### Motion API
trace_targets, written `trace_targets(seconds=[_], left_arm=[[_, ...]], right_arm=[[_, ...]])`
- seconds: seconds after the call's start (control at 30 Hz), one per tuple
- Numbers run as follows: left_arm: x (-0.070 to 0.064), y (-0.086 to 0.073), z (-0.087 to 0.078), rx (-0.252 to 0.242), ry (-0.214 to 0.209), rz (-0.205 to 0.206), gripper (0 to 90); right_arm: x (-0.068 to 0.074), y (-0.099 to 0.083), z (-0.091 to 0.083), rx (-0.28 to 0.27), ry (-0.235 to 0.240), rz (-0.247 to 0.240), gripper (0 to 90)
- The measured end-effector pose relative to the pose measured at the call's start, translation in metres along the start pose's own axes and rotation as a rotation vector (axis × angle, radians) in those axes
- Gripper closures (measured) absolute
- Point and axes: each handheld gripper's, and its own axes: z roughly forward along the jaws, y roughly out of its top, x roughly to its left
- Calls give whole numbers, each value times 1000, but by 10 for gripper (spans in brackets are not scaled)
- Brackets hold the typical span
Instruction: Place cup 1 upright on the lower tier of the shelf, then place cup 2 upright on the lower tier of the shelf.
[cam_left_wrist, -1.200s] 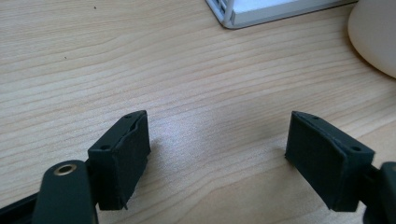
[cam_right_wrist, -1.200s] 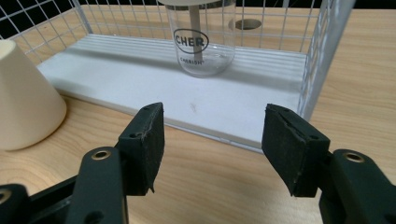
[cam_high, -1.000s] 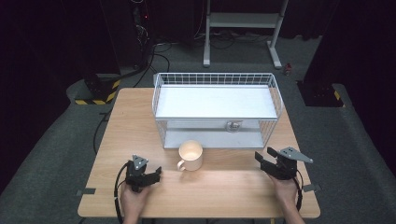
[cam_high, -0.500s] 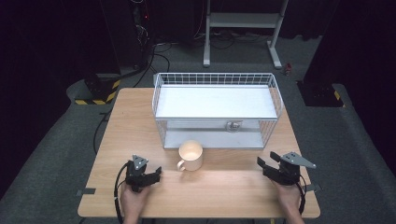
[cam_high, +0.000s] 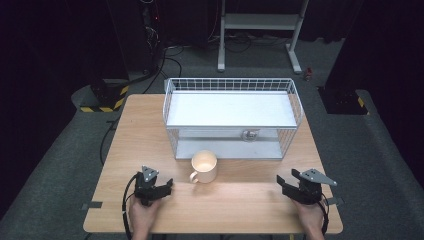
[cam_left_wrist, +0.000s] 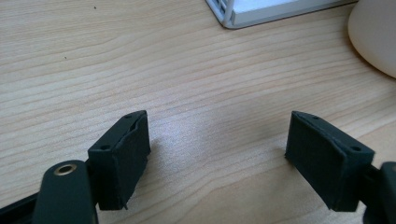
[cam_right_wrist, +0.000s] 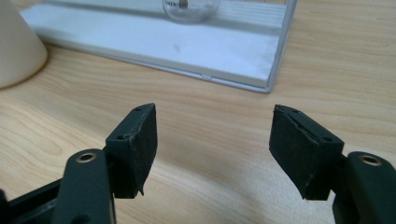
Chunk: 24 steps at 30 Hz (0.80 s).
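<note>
While both tongs, left (cam_high: 159, 189) and right (cam_high: 289, 187), rest spread and empty on the counter (cam_high: 250, 200), the mug (cam_high: 204, 166) stands before the basket (cam_high: 230, 85): rigid, probably slick and breakable, best pinched at its rim.

We see the table (cam_high: 125, 150) w/ a wire rack (cam_high: 232, 117) on its far half, roughly centred. A mug (cam_high: 204, 166) stands just in front of the rack, handle to the left. Inside the rack, under its upper shelf (cam_high: 230, 107), a small round object (cam_high: 249, 134) sits on the lower level, right of centre. Left gripper (cam_high: 162, 187) rests near the front edge, left of the mug; right gripper (cam_high: 284, 182) near the front edge, well right of it.
</note>
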Motion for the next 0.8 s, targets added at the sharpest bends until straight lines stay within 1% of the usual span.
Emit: trace_targets(seconds=[0.1,0.17,0.2,0.27,0.33,0.37,0.43,0.5,0.57,0.6,0.63,0.7,0.73,0.8], left_arm=[[0,0,0,0,0,0,218],[0,0,0,0,0,0,218],[0,0,0,0,0,0,218],[0,0,0,0,0,0,218],[0,0,0,0,0,0,218],[0,0,0,0,0,0,218],[0,0,0,0,0,0,218],[0,0,0,1,0,1,218],[0,0,0,1,0,1,218],[0,0,0,0,0,0,218],[0,0,0,1,1,-1,218],[0,0,0,0,3,-7,217],[0,1,0,3,1,-2,214],[-1,1,1,0,-7,-9,203]], right_arm=[[0,-3,3,26,-14,-26,315],[0,-6,4,42,-7,-32,311],[-1,-7,5,48,-5,-46,309],[0,-8,6,59,-16,-55,307],[0,-10,7,68,-13,-50,304],[-1,-10,8,71,-12,-56,303],[0,-10,10,89,-14,-54,301],[0,-10,11,102,-15,-66,298],[1,-10,11,107,-21,-64,295],[0,-10,12,119,-21,-75,291],[0,-10,13,132,-23,-69,288],[-1,-8,16,161,-17,-76,280],[-1,-8,18,179,-12,-74,270],[0,-7,21,204,-9,-89,256]])
